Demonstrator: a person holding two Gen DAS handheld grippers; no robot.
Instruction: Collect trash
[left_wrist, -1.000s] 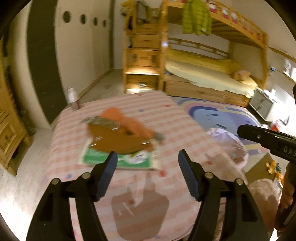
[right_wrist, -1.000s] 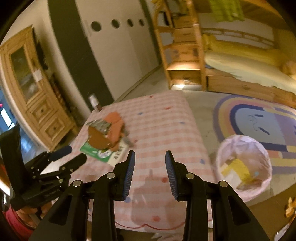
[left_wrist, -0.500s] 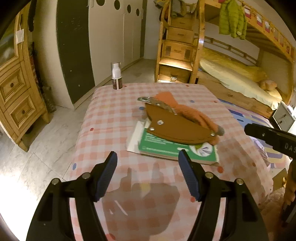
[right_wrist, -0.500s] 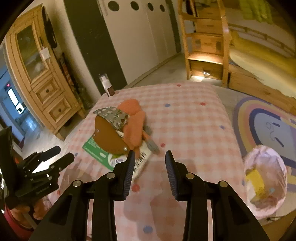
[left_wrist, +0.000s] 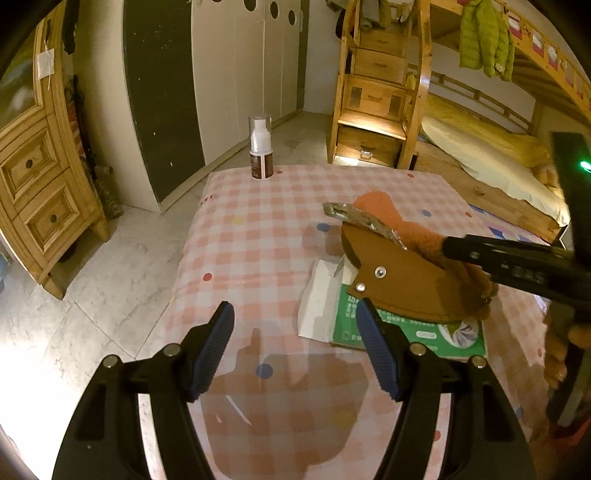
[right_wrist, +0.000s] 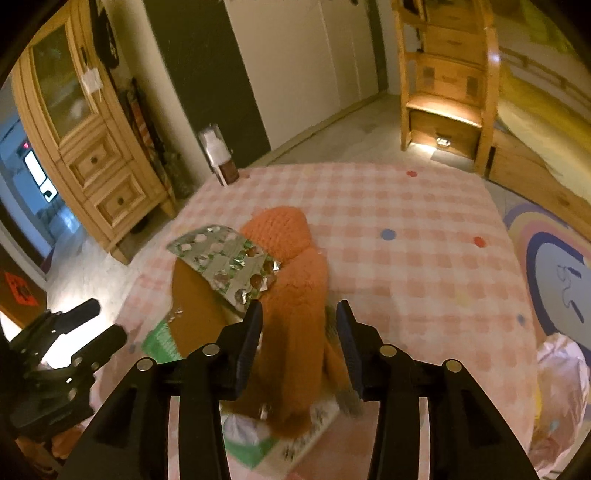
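Note:
A pile lies on the pink checked table (left_wrist: 258, 236): a green and white packet (left_wrist: 406, 332) at the bottom, a brown leather piece (left_wrist: 402, 280) on it, an orange knitted sock (right_wrist: 295, 295) and a silver blister pack (right_wrist: 225, 262) on top. My right gripper (right_wrist: 299, 336) is open, its fingers on either side of the orange sock, just above it. My left gripper (left_wrist: 295, 350) is open and empty over the table, left of the pile. The right gripper also shows in the left wrist view (left_wrist: 509, 258) over the pile.
A spray bottle (left_wrist: 260, 147) stands at the table's far edge. A bin with a pink liner (right_wrist: 561, 391) sits on the floor at the right. A wooden cabinet (left_wrist: 33, 177) stands at the left, wooden bunk-bed stairs (left_wrist: 376, 107) behind the table.
Both grippers have moved closer to the pile. My right gripper has come down over the orange sock, with its fingers opened wider. The left gripper has swung left.

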